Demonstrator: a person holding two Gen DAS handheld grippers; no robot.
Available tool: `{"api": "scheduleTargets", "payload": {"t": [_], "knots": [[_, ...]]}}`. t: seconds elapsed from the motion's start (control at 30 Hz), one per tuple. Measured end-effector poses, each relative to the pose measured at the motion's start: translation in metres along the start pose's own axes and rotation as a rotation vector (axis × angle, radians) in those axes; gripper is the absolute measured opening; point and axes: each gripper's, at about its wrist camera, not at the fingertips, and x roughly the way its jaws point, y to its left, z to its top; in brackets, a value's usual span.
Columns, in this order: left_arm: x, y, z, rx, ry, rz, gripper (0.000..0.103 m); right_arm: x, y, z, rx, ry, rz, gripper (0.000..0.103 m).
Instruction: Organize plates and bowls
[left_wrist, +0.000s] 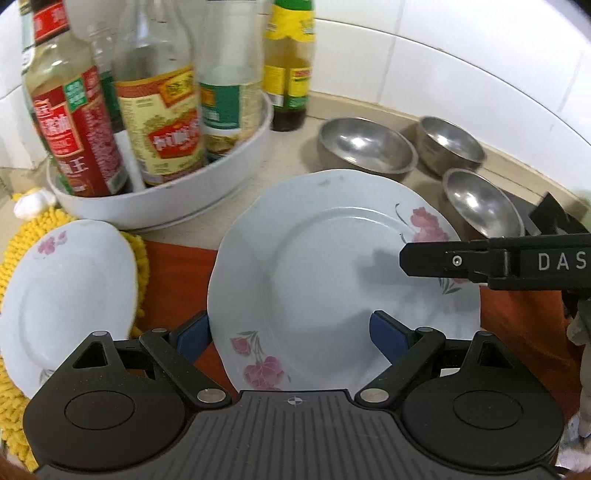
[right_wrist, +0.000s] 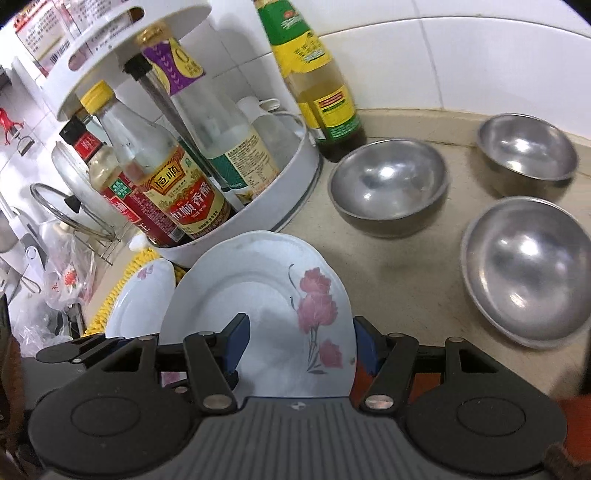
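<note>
On the beige kitchen counter (right_wrist: 406, 280), my right gripper (right_wrist: 299, 347) clamps the white flowered plate's (left_wrist: 332, 266) rim; my left gripper (left_wrist: 291, 332) stands open. Next, I'd stack it on the smaller flowered plate (left_wrist: 66, 291) at the counter's left edge.

Both wrist views look down closely, sharing the plate (left_wrist: 317, 266).

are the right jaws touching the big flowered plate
Touching: in the right wrist view the right gripper has the big flowered plate's rim between its jaws.
</note>
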Motion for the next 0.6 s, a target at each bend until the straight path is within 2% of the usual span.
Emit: {"api": "scheduleTargets", "payload": {"t": [0.6], "knots": [[0.002, -0.054, -0.031, 0.167, 0.056, -0.096, 0.094, -0.057, -0.029, -0.064, 0.147, 0.009, -0.107, 0.057]]}}
